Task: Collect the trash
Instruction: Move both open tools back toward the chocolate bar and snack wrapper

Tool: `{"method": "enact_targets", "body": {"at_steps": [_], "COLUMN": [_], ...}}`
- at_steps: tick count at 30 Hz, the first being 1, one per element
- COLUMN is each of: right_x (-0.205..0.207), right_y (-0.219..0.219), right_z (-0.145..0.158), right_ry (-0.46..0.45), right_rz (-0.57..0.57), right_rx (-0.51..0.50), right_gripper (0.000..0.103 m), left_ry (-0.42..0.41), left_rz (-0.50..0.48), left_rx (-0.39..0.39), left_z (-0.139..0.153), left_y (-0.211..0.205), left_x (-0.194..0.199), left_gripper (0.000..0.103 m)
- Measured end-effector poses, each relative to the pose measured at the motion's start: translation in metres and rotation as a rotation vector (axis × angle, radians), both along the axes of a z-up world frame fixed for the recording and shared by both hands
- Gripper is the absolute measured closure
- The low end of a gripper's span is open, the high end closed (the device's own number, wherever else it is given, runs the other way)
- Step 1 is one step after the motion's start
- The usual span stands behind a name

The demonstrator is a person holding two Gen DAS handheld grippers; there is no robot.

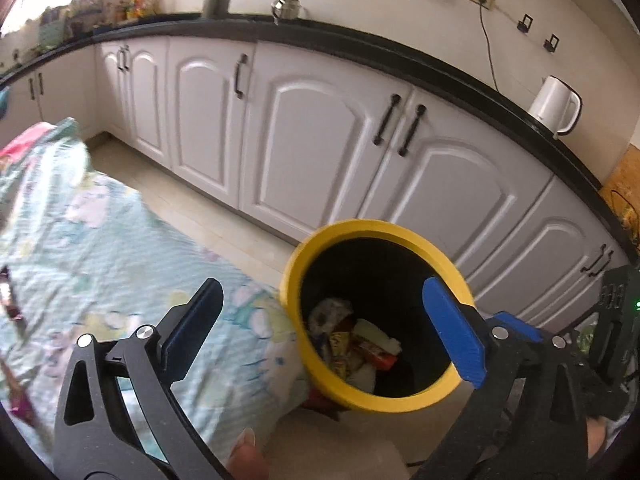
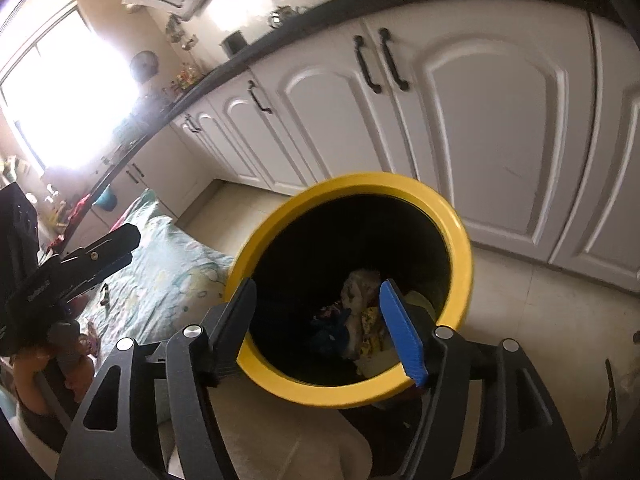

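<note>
Trash (image 1: 352,344), a heap of crumpled wrappers and paper, lay at the bottom of the yellow-rimmed bin (image 1: 452,268). Seen from the left wrist, the heap sat between the two fingers and beyond their tips, down inside the black interior. From the right wrist, the same heap (image 2: 360,312) showed in the gap between the fingers, just past the blue pad.

Left gripper (image 1: 324,320): fingers spread wide, nothing between them. The blue-padded finger (image 1: 454,328) overlapped the bin's rim in view; the dark finger (image 1: 192,320) stood over the bedspread.

Right gripper (image 2: 320,328): fingers parted to a middling gap, nothing gripped. Its tips hung over the near rim of the bin (image 2: 460,248), with the opening straight ahead.

Floral bedspread (image 1: 100,248) lay left of the left fingers, its edge just beside the bin. The left gripper's body (image 2: 60,284) showed over that bedspread, off to the left of the right fingers.

White cabinets (image 1: 312,136) ran beyond the fingertips, behind the bin. A dark counter (image 1: 360,40) topped them, carrying a white kettle (image 1: 556,104) far right. Pale tiled floor (image 2: 520,300) lay around the bin.
</note>
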State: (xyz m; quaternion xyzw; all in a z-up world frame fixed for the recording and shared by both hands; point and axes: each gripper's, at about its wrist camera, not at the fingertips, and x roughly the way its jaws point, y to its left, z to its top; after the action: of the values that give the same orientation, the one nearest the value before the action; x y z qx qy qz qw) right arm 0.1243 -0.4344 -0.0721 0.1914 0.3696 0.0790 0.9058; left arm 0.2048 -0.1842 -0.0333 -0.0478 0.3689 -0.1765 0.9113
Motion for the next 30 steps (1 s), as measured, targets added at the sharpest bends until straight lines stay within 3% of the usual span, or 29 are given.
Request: {"method": "enact_targets", "body": {"at_steps": [13,30], "right_x": [0.003,0.021], "right_y": [0.054,0.150], "right_z": [0.029,0.050], "right_ry": [-0.078,-0.107], "right_rz": [0.117,0.333], "right_rx": [-0.056,-0.117], "right_gripper": [0.035,0.031], "left_ry": [-0.096,-0.104], "left_rz": [0.166,0.323], "left_rx": [0.089,0.134], "left_z": [0.018,0.012], "left_y": [0.077,0.163], "left_x": [-0.027,-0.061], "left_gripper": [0.011,0.011]}}
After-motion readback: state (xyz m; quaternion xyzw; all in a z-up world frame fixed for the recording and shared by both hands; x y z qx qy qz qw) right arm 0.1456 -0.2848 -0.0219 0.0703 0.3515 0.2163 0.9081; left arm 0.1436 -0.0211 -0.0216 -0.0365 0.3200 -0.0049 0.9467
